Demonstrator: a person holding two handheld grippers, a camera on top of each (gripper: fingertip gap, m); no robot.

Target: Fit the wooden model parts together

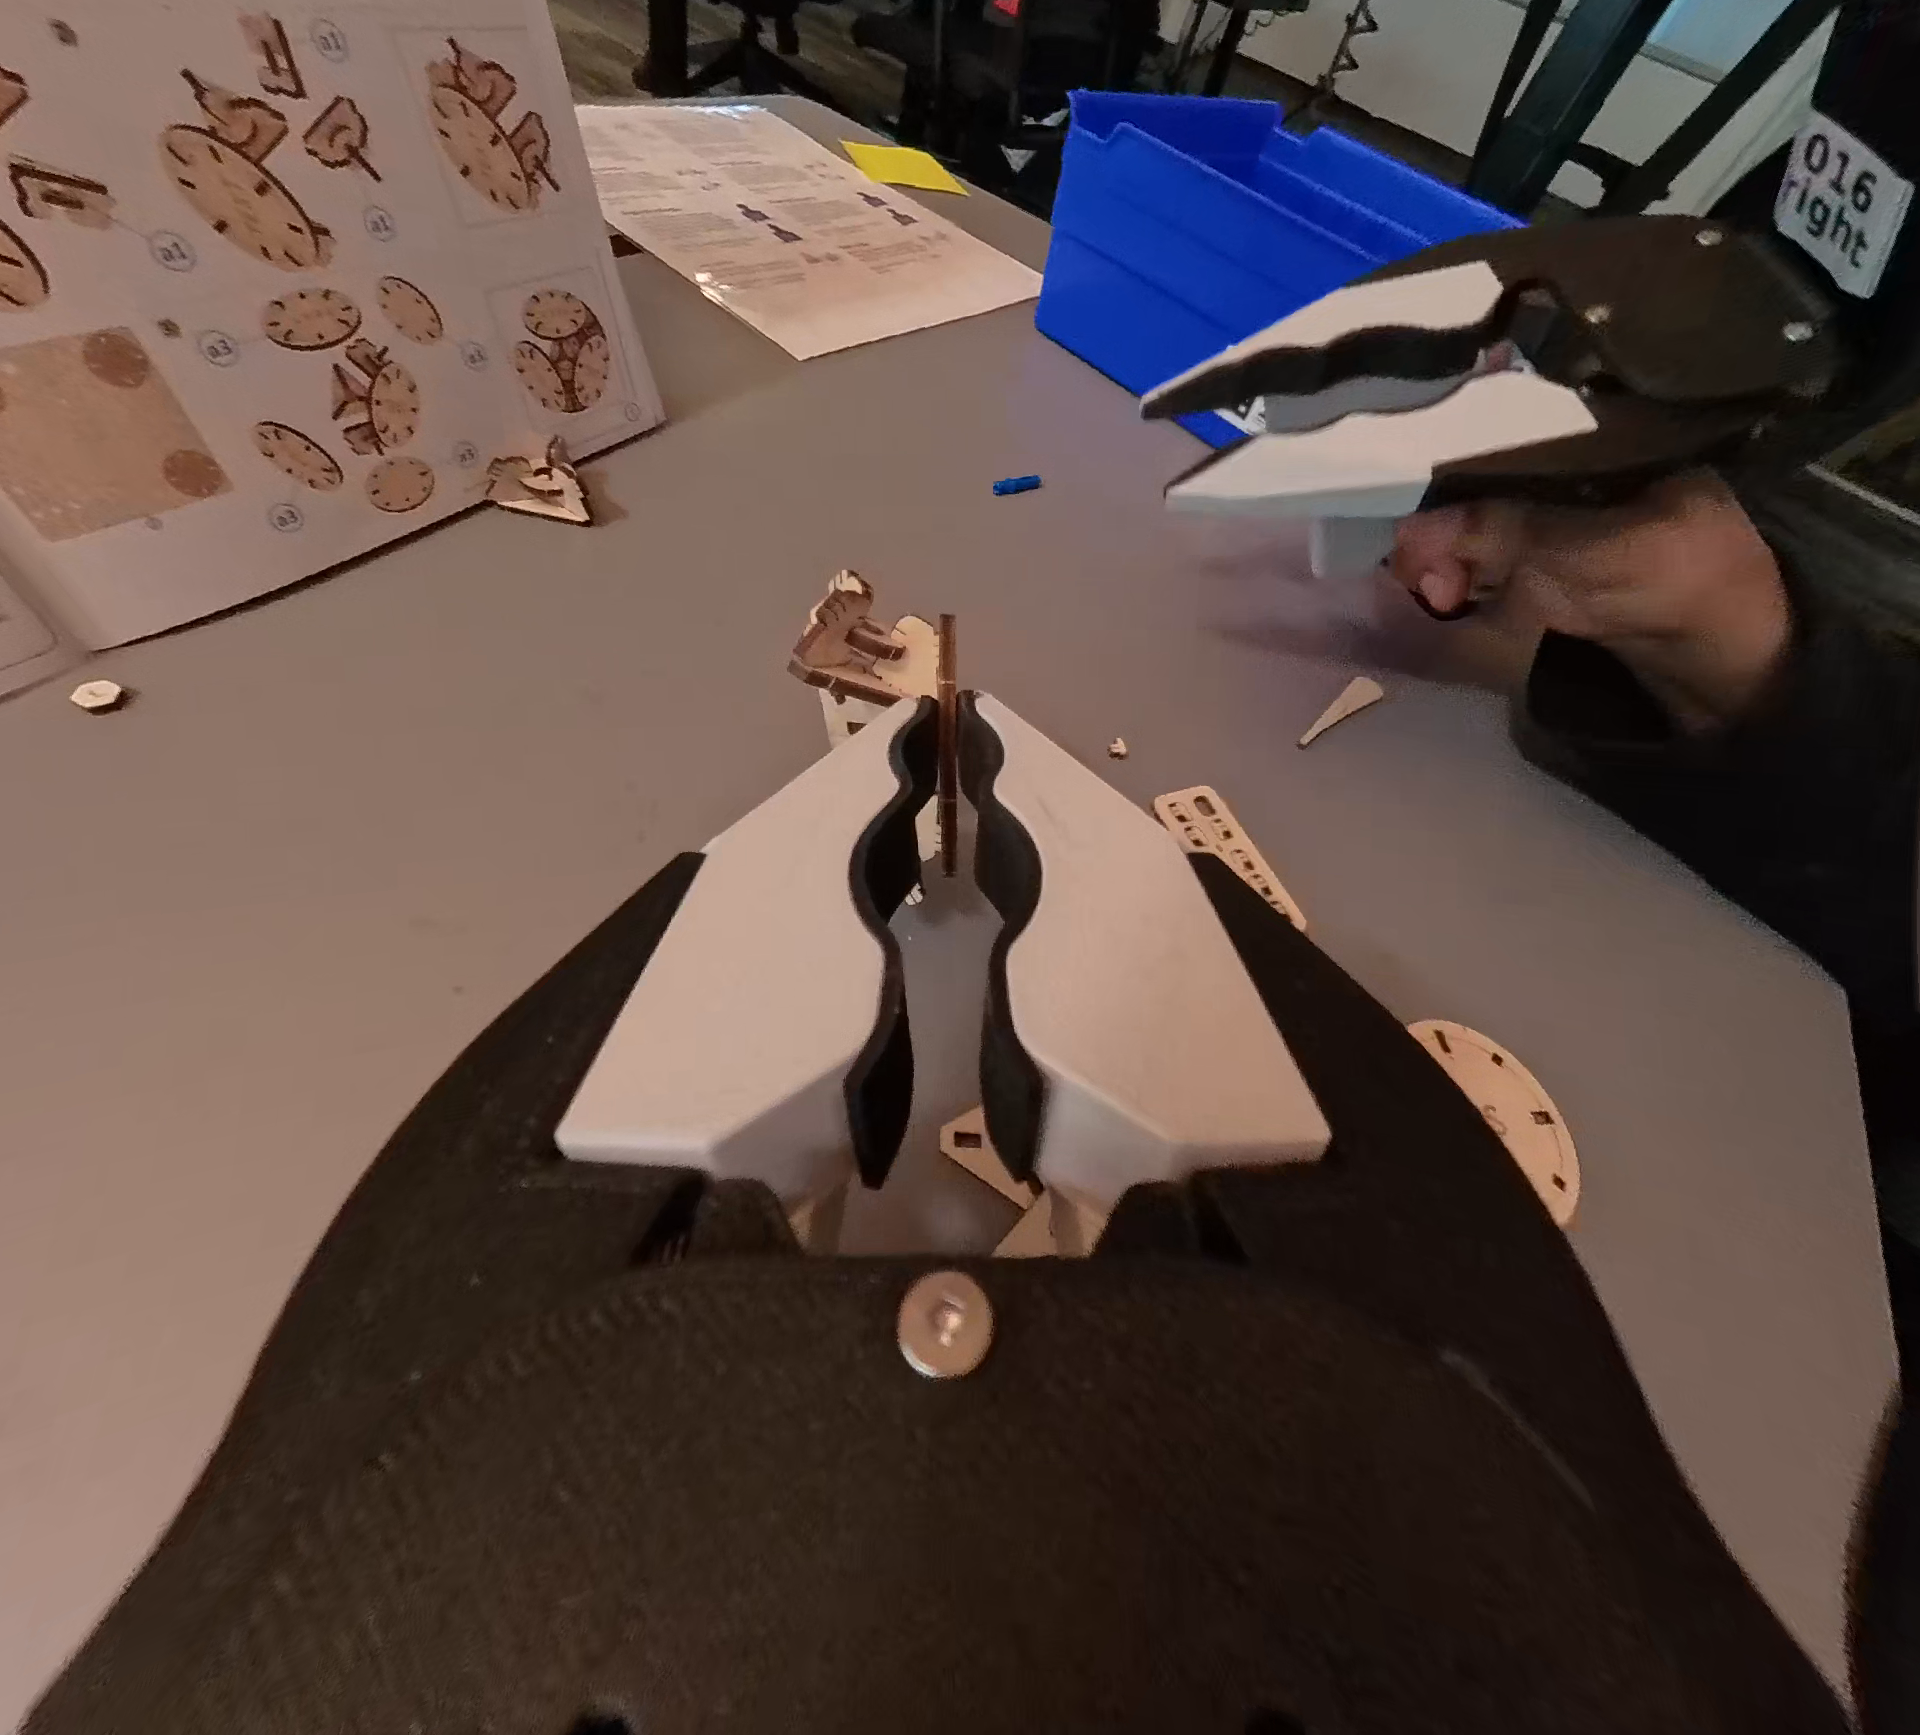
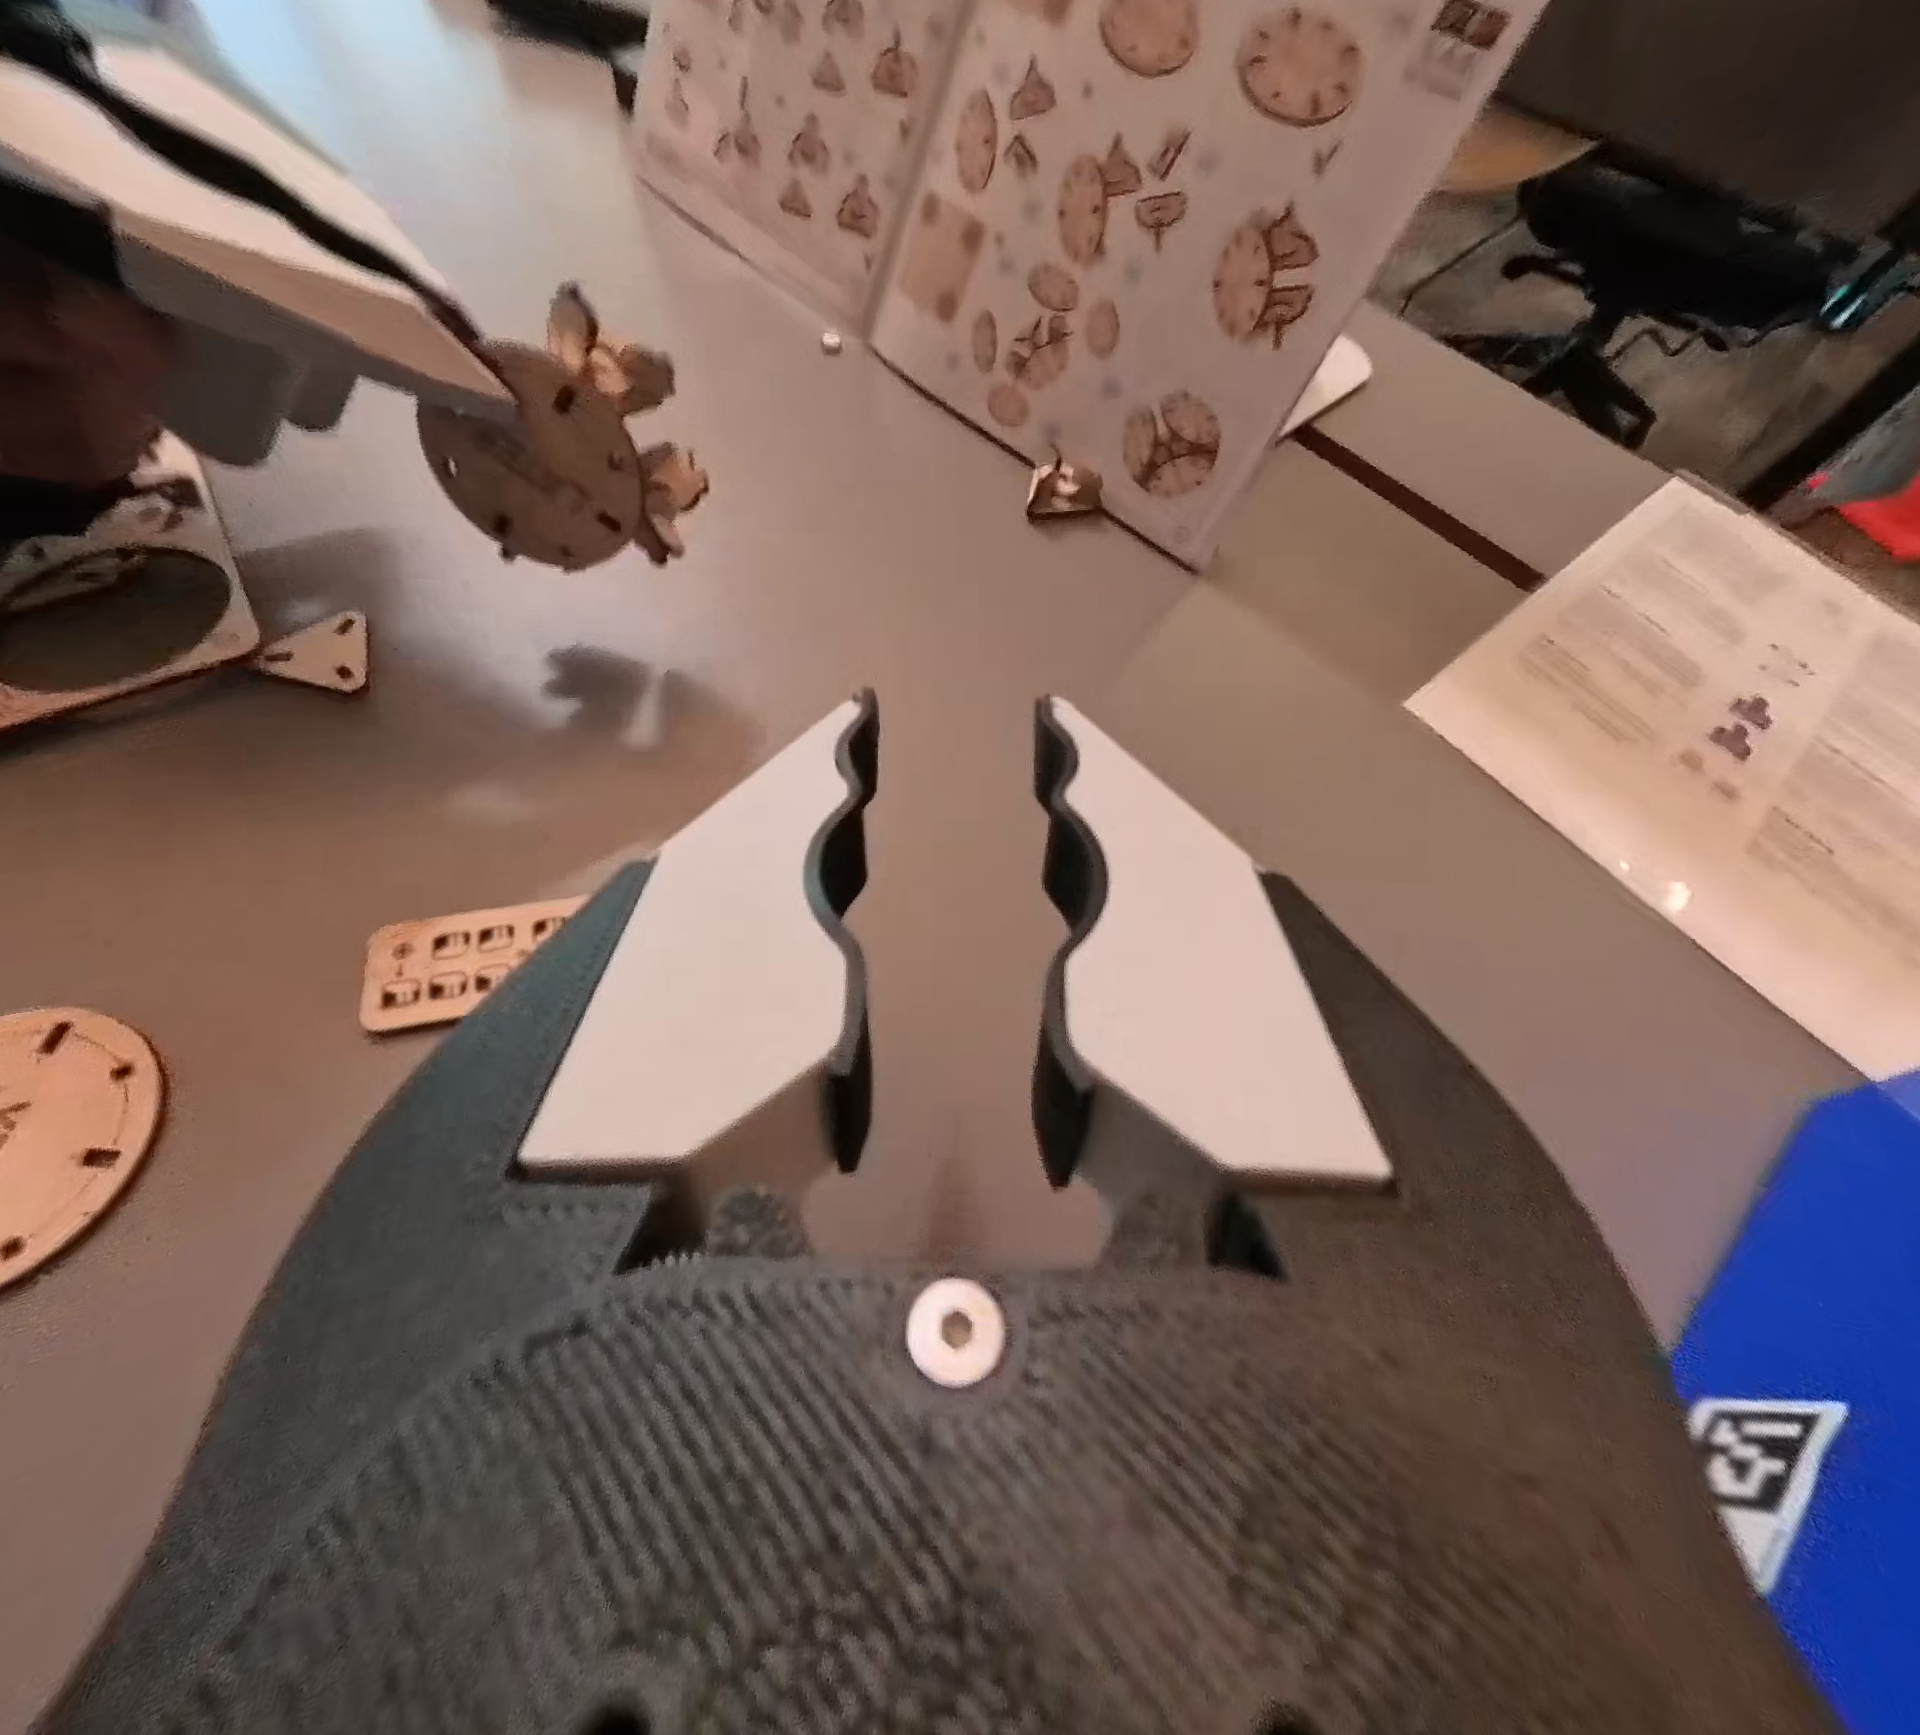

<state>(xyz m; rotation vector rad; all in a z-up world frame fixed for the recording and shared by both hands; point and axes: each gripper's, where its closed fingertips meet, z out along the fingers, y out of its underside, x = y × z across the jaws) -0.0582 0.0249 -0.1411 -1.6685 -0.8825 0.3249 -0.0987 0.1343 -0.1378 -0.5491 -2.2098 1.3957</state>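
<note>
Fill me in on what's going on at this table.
A person works two handheld grippers over a grey table. The left gripper is clamped on the edge of a wooden disc with small wooden pieces slotted into it, holding it above the table. The right gripper is open with nothing between its fingers. Loose wooden parts, a propped instruction sheet and a blue bin lie around.
</note>
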